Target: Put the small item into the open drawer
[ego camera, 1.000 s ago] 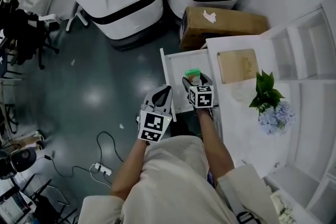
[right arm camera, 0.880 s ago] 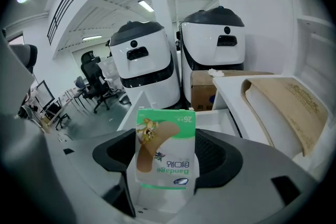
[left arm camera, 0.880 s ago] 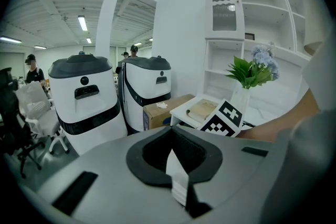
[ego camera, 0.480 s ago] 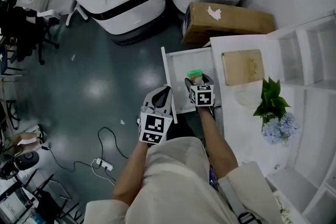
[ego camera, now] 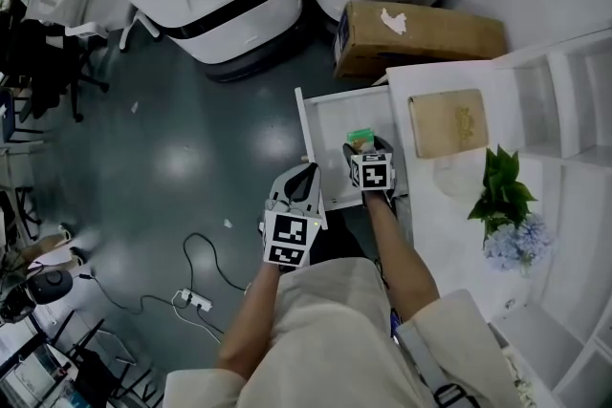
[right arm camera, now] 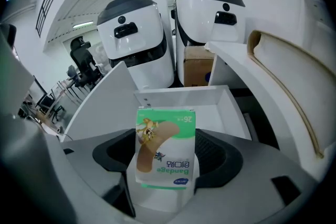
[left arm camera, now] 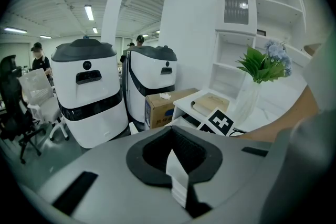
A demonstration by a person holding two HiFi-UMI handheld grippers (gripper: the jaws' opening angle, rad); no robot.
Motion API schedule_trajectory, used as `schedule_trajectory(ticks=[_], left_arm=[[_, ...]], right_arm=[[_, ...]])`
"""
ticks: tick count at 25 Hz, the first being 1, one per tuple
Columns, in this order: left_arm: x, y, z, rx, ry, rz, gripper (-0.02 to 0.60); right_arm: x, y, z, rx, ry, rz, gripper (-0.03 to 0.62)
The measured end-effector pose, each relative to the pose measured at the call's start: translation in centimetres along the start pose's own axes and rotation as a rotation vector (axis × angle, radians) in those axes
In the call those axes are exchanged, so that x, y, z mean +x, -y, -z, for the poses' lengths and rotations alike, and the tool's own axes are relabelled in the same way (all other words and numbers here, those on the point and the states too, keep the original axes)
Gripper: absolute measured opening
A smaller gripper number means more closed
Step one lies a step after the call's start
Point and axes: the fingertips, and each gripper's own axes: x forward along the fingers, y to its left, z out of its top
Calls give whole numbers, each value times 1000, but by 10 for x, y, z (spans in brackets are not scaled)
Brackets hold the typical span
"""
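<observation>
Fingers on the left gripper (left arm camera: 174, 164) are pressed together with nothing between them. In the head view it sits left of centre, just outside the drawer's (ego camera: 304, 123) left wall. Over the past second it has slipped a little lower in the frame, toward the person's body. It looks to be standing by, with no part in this step.

Just right of it, at mid-frame, the drawer is pulled out and open, its white bottom bare in the upper part. The right gripper (ego camera: 362, 148) hangs over the drawer's lower right part, and its fingers pinch a small green-and-white bandage box (right arm camera: 165, 150). In the right gripper view the box stands upright between the fingers, with the drawer's inside straight beyond it.

Against the drawer, this gripper has barely moved in the last second; most of the shift in the head view is the camera's own. So the box is still held above the drawer, not lying in it. Carrying looks finished, and what remains is probably to lower a little and let the fingers part.

Further right, on the white desk, a wooden board (ego camera: 448, 122) and a potted plant (ego camera: 504, 196) stand well clear.
</observation>
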Motion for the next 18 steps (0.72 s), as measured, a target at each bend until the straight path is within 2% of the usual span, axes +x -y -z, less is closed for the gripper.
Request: schedule_trajectory(ticks=[11, 18], left_arm=[[10, -6, 2, 3, -38, -16, 17], [17, -7, 19, -37, -84, -20, 17]], right_arm=[[36, 12, 16, 51, -57, 9, 365], [61, 17, 29, 51, -93, 6, 365]])
